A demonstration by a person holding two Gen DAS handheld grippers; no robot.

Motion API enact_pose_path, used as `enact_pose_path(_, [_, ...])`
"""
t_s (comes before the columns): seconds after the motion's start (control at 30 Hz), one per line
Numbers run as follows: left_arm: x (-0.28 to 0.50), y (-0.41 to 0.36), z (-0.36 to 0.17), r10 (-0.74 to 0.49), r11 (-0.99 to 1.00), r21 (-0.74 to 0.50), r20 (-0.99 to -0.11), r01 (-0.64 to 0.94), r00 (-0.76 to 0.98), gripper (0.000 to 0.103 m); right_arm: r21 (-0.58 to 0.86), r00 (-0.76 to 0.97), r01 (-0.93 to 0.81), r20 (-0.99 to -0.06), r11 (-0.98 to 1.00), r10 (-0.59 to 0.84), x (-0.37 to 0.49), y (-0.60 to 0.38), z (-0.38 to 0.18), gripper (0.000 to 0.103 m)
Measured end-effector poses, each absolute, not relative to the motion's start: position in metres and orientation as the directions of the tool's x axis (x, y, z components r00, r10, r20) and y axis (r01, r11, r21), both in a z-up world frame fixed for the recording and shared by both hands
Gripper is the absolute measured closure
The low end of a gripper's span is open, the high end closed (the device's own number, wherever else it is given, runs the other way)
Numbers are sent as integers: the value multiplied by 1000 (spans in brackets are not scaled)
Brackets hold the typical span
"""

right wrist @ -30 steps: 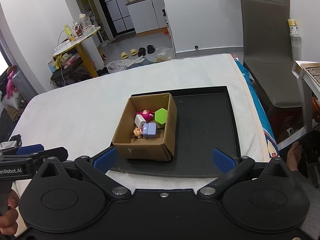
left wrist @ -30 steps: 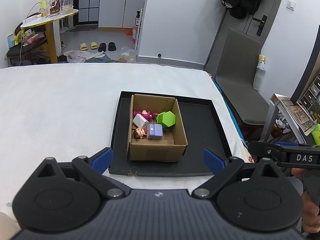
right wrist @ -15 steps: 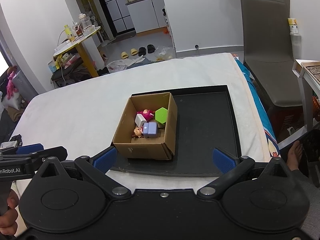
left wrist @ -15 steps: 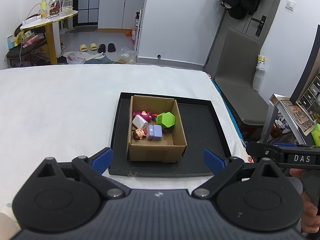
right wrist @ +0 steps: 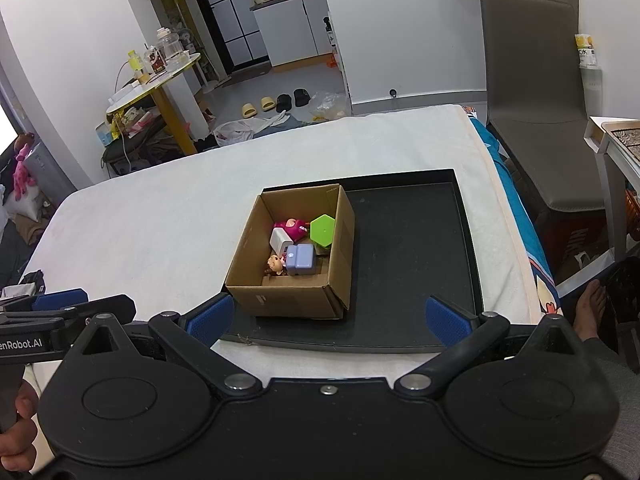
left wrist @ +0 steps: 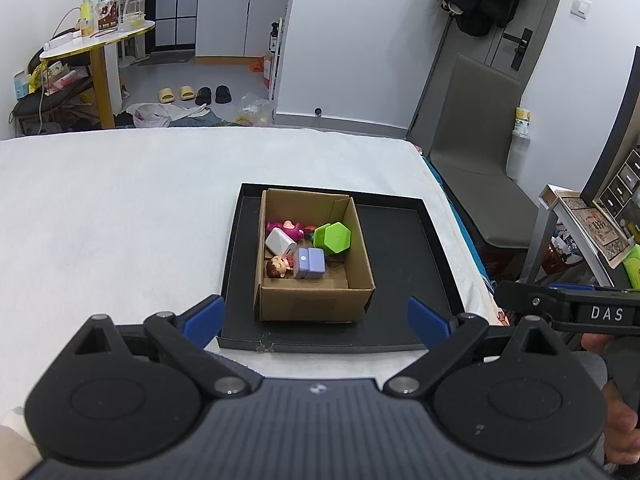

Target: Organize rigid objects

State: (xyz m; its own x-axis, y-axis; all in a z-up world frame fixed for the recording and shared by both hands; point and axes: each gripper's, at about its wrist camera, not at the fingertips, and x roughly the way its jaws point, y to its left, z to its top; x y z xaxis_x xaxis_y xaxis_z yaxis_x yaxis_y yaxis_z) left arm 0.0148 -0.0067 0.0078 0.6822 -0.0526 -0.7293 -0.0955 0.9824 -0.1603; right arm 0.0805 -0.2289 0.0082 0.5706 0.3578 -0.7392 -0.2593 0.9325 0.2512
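An open brown cardboard box (left wrist: 316,276) stands on the left part of a shallow black rectangular tray (left wrist: 404,240), which lies on a white-covered bed (left wrist: 120,208). Inside the box lie a green hexagonal plastic block (left wrist: 333,237), a lilac box-shaped toy (left wrist: 310,263), a white rounded block (left wrist: 280,242), a magenta toy figure (left wrist: 282,226) and a small brown-haired doll (left wrist: 276,268). The left hand-held gripper (left wrist: 316,316) and the right hand-held gripper (right wrist: 328,316) both hang spread wide and empty, just short of the tray's near rim.
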Motion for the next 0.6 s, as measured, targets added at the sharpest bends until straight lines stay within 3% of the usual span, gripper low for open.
enact_pose_path(0.6, [15,-10,4,-51,986,-146,-729,-82,683,6,256,564,-246,-746,935,353,80,-227,4,0])
